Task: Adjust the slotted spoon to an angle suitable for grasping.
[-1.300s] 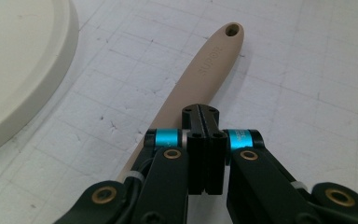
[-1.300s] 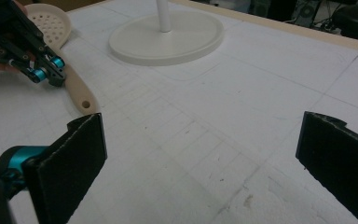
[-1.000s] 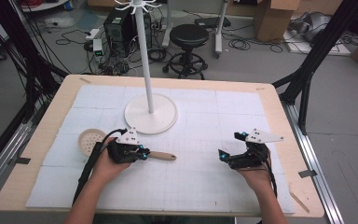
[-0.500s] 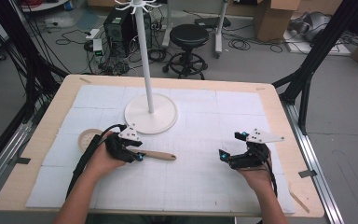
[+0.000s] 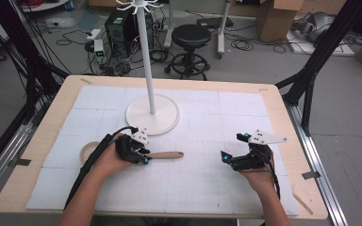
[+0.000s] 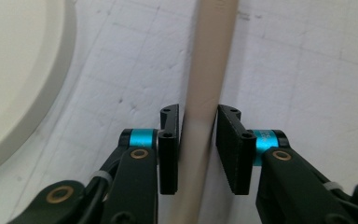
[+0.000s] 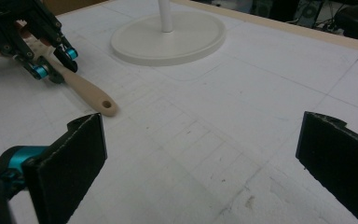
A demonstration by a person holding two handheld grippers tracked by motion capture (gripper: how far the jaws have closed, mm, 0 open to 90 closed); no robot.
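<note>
Around the wooden handle [image 6: 205, 93] my left gripper [image 6: 198, 140] is almost closed, so I should squeeze evenly before lifting.

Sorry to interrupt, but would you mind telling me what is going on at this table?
A person holds a gripper in each hand. The left gripper has its fingers around the handle of a wooden spoon lying on the white mat, near the stand's round base. The right gripper waits open, apart from it.
</note>
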